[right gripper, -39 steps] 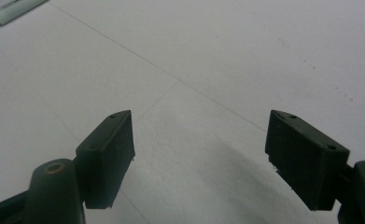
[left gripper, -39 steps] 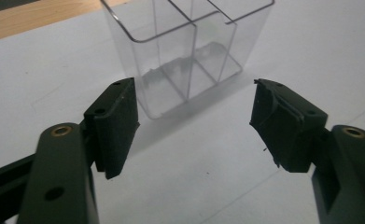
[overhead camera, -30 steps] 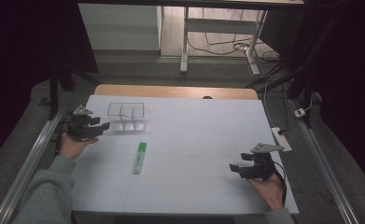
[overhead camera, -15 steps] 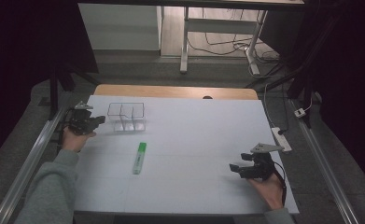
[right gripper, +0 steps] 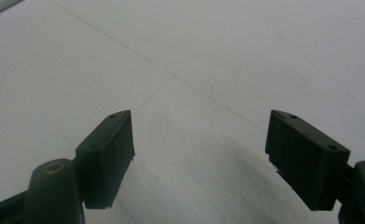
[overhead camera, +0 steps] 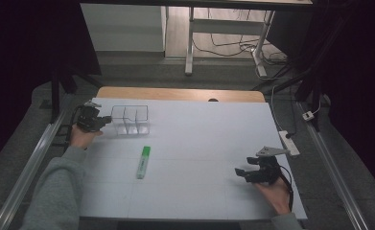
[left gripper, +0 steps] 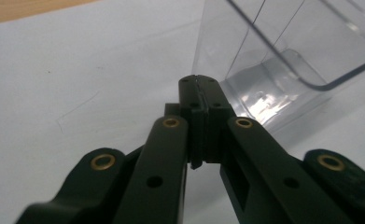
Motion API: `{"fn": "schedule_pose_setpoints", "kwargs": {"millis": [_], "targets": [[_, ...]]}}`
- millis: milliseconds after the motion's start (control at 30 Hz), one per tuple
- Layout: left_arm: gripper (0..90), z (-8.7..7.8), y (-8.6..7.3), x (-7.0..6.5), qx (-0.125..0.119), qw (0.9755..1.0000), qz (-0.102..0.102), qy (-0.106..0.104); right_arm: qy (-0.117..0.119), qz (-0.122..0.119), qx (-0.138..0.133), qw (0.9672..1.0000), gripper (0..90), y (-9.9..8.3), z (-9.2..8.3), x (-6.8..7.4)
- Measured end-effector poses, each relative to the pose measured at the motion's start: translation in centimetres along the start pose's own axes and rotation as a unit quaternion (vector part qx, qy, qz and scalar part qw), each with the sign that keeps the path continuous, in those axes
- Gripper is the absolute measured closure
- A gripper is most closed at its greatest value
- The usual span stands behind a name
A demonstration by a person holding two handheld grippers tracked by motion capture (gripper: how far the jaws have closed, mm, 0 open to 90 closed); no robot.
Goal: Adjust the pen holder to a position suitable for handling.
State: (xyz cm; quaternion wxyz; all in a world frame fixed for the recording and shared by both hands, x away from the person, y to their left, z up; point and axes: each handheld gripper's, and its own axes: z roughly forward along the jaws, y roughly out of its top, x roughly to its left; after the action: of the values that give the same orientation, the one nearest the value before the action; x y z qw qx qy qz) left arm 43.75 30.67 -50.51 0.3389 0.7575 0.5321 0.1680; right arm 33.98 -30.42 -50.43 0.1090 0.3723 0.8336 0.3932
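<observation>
Sitting at the far-left of the white surface (overhead camera: pixel 199 143), left gripper (overhead camera: pixel 103 122) has its jaws fully closed on nothing, just beside the clear divided bin (overhead camera: pixel 130 120). Right gripper (overhead camera: pixel 242 172) rests wide apart near-right. Green marker (overhead camera: pixel 143 161) lies mid-surface.

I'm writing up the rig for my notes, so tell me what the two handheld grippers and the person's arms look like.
Both grippers are black. The left gripper has flat linked arms with brass-coloured rivets and small screw holes. The right gripper ends in blocky, rectangular black pads; in the high view it carries a grey three-cornered plate on top and trails a black cable. The person wears a grey long sleeve.
</observation>
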Motion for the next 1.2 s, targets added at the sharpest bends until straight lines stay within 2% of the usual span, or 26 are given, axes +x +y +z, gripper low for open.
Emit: {"fn": "schedule_pose_setpoints", "kwargs": {"millis": [167,200,367,600,867,1033,1067,1200], "targets": [[89.0,0.6,0.0,-0.1,0.001,1.0000,0.003,-0.008,0.002,-0.001,0.000,1.0000,22.9,0.0,0.1,0.0],[89.0,0.8,0.0,-0.2,0.003,1.0000,0.005,-0.002,0.002,-0.001,0.000,1.0000,22.9,0.0,0.1,0.0],[89.0,1.0,0.1,-0.1,0.002,1.0000,-0.001,-0.004,0.000,0.000,0.003,1.0000,22.9,0.0,0.1,0.0],[89.0,1.1,0.5,-0.5,0.003,1.0000,0.002,-0.009,0.001,0.000,0.003,1.0000,22.8,0.0,0.2,0.0],[89.0,1.9,1.5,-2.4,0.006,0.9994,0.021,-0.025,0.000,0.001,0.004,1.0000,22.8,0.0,0.2,0.0],[89.0,2.3,1.9,-3.3,0.006,0.9991,0.027,-0.034,0.001,0.001,0.005,1.0000,22.8,0.0,0.2,0.0],[89.0,2.4,2.1,-3.7,0.008,0.9987,0.034,-0.038,0.001,0.001,0.005,1.0000,22.8,0.0,0.2,0.1],[89.0,2.7,2.4,-4.4,0.006,0.9983,0.036,-0.044,0.001,0.001,0.004,1.0000,22.8,-0.1,0.2,0.0]]}}
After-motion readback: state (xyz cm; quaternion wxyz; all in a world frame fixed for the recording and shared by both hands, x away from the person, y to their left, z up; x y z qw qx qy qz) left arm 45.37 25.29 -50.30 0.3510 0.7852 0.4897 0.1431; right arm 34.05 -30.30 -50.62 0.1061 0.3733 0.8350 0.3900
